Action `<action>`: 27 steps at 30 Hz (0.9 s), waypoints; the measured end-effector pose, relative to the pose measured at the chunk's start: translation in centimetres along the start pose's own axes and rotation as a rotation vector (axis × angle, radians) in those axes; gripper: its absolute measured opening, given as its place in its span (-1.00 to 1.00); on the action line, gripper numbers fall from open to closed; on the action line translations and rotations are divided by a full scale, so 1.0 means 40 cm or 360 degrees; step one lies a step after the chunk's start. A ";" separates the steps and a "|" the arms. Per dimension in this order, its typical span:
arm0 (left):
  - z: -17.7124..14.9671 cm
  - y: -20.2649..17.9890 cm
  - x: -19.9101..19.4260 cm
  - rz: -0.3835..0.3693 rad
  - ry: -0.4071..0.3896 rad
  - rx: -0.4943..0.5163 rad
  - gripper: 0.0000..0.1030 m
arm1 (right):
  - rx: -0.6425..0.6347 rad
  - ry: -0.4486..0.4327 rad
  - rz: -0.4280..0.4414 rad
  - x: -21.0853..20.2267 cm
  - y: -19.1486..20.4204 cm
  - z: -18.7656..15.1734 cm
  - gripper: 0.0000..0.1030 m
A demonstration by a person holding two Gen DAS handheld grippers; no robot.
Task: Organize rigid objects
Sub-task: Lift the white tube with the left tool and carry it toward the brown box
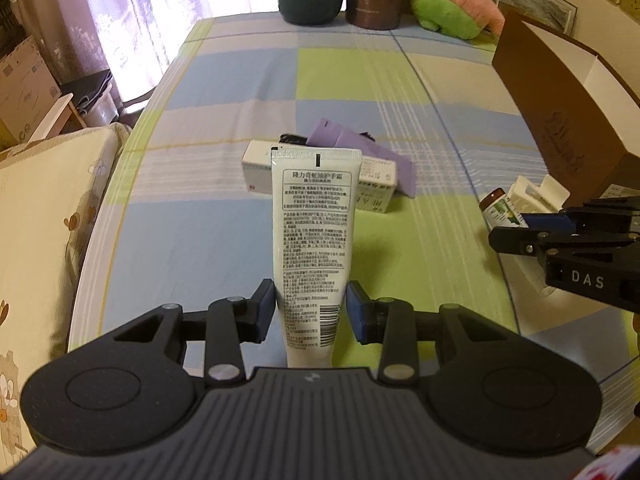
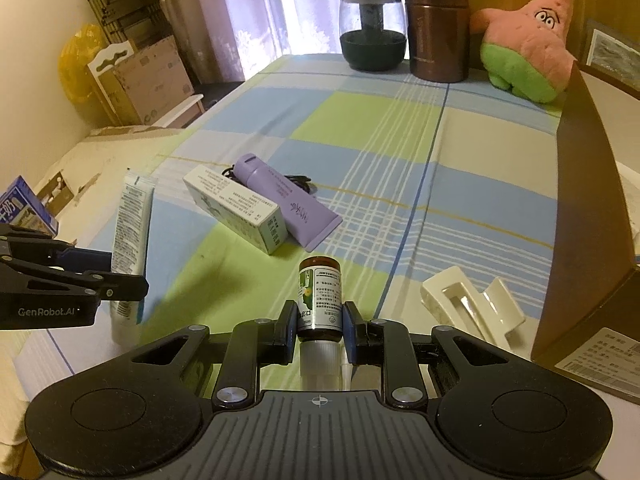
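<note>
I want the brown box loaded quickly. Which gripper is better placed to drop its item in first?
Probably right. The right gripper holds the small brown bottle with the brown box close on its right; the left gripper, holding the white tube, sits farther away.

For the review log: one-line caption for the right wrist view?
Right gripper clamps a small brown bottle above the plaid cloth; left gripper holds a white tube.
</note>
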State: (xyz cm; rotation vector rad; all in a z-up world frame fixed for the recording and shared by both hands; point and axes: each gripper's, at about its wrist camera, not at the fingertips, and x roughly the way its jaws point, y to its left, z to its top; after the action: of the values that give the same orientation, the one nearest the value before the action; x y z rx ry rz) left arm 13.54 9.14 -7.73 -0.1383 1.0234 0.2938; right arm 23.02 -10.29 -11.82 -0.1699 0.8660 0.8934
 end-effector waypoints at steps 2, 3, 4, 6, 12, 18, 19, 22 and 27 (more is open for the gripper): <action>0.005 -0.006 -0.004 -0.0008 -0.0015 0.0008 -0.36 | 0.0007 -0.0009 -0.0002 -0.008 -0.001 0.001 -0.61; 0.007 -0.010 -0.007 -0.0013 -0.0023 0.0014 -0.36 | 0.0011 -0.0016 -0.0002 -0.011 -0.004 0.001 -0.61; 0.009 -0.014 -0.011 -0.0018 -0.0032 0.0021 -0.36 | 0.0014 -0.0021 -0.0003 -0.014 -0.005 0.002 -0.61; 0.015 -0.021 -0.017 -0.0028 -0.0046 0.0032 -0.44 | 0.0020 -0.0031 -0.0003 -0.020 -0.008 0.004 -0.61; 0.038 -0.051 -0.020 -0.0101 -0.0056 0.0104 -1.00 | 0.0033 -0.0064 -0.0002 -0.041 -0.014 0.008 -0.61; 0.029 -0.055 0.000 -0.0146 -0.0013 0.0076 -0.49 | 0.0057 -0.0066 -0.0023 -0.057 -0.027 -0.002 -0.61; 0.029 -0.057 0.001 -0.0160 -0.0016 0.0078 -0.43 | 0.0066 -0.0063 -0.0027 -0.059 -0.031 -0.005 -0.61; 0.035 -0.071 0.012 -0.0206 0.0006 0.0102 -0.38 | 0.0095 -0.0056 -0.0044 -0.063 -0.044 -0.010 -0.61; 0.042 -0.119 0.036 -0.0285 0.0029 0.0183 -0.29 | 0.0130 -0.0053 -0.0069 -0.073 -0.066 -0.021 -0.61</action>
State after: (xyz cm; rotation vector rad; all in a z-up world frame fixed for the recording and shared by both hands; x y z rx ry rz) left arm 17.06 5.26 -8.19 -0.1279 1.0361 0.0705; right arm 23.55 -14.17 -10.82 -0.1025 0.8629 0.8171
